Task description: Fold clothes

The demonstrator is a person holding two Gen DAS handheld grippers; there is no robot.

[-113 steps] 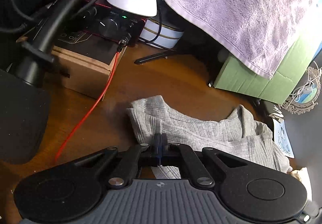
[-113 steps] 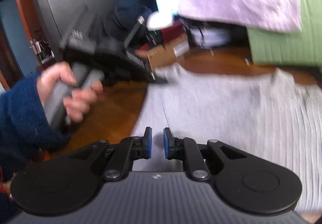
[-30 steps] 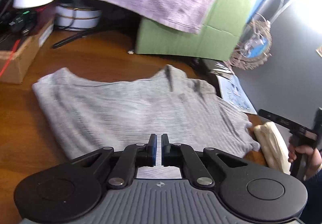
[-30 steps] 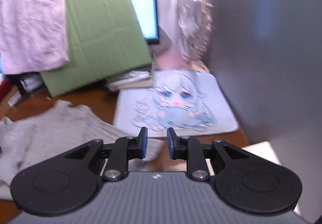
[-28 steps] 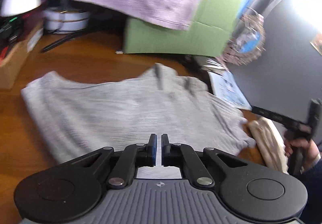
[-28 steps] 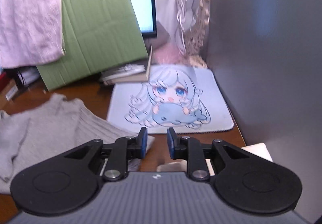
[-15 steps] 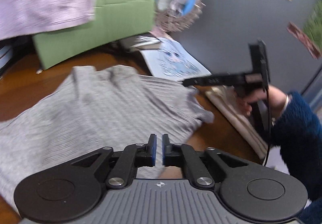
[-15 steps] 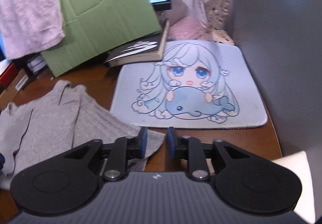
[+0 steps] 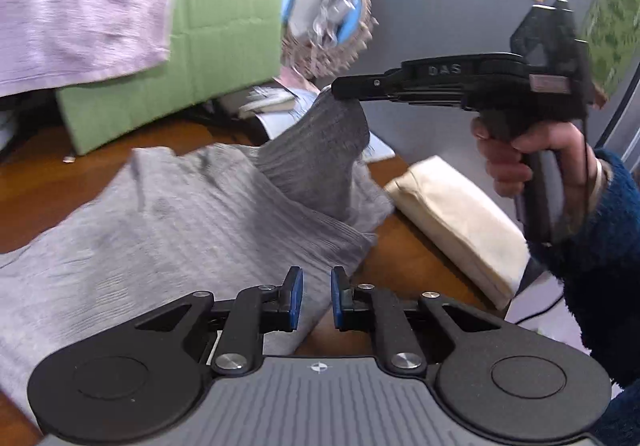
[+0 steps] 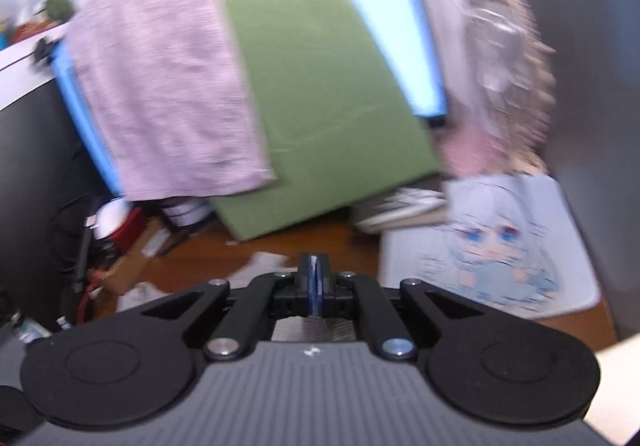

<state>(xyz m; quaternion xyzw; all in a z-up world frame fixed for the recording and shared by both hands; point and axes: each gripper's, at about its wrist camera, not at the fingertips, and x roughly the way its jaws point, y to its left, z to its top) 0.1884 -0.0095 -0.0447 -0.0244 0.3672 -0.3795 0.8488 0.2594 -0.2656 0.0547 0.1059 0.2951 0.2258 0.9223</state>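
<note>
**Right gripper lifts a corner of the grey top for the fold**

A grey ribbed top [image 9: 168,213] lies spread across the wooden worktop [image 9: 36,181], filling the centre and lower left of the left wrist view. At centre right of that frame the right gripper [image 9: 340,91], held in a hand [image 9: 524,153] in a dark blue sleeve, is clenched on one corner of the garment and holds it raised off the surface, the cloth hanging in a darker fold beneath its tip. The right wrist view shows its blue pads pressed together. The left gripper [image 9: 316,298], at bottom centre, stands released, jaws apart and holding nothing, just above the near hem. A folded cream cloth [image 9: 456,217] rests at right, beside the top's edge; a pink towel [image 10: 160,85] drapes over a green board [image 10: 320,85] behind. The step in hand appears to be folding one side inward. The next move likely calls for carrying the raised corner across toward the frame's left, with the left gripper pinning or catching the near hem so the layers stay aligned.
</note>
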